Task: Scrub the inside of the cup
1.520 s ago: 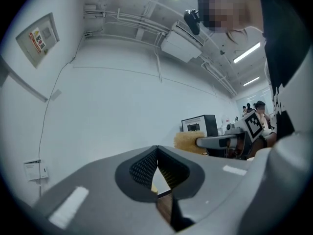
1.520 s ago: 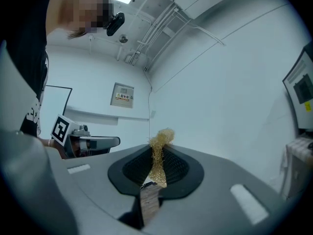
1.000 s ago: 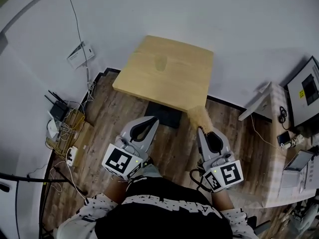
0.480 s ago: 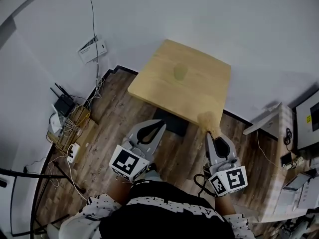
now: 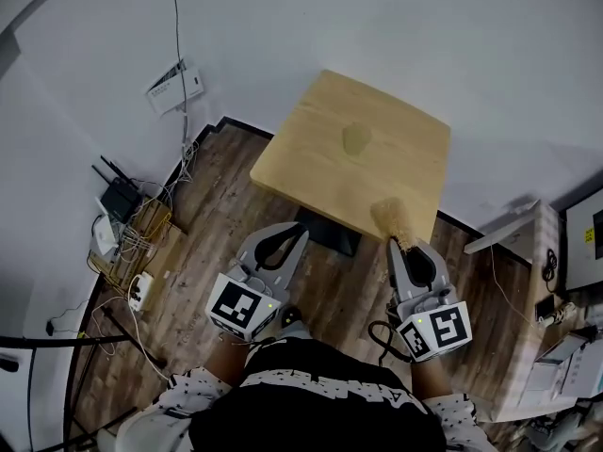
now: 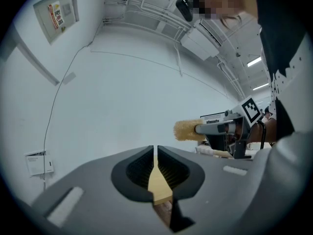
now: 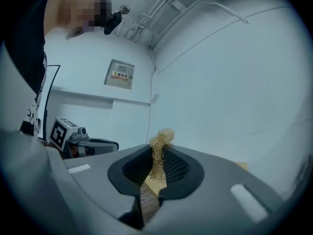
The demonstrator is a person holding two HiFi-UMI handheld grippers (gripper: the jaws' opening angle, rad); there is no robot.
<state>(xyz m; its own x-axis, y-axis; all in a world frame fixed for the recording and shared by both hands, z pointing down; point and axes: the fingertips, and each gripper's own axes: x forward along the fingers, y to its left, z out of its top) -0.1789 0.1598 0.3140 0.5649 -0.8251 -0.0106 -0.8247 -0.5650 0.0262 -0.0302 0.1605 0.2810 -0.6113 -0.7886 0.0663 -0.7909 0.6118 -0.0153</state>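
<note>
Both grippers have neared the table [image 5: 301, 163]. Left gripper [image 5: 286, 237] is closed, empty; right gripper [image 5: 405, 248] clamps a fibrous scrubber [image 5: 388, 217]. Cup [image 5: 356, 139] stands mid-table; best steady it with the left jaws before feeding the scrubber straight in.

This looks like a lab or test room in an office building. It has bare white walls [image 5: 424, 36] and a wood-plank floor [image 5: 217, 215]. One small square light-wood desk [image 5: 396, 158] stands against the far wall. A black antennaed router [image 5: 120, 197] sits among tangled cables [image 5: 141, 238] at the left. A white bench [image 5: 528, 252] crowded with devices is at the right, and white ceiling conduits [image 6: 146, 13] run exposed overhead.
</note>
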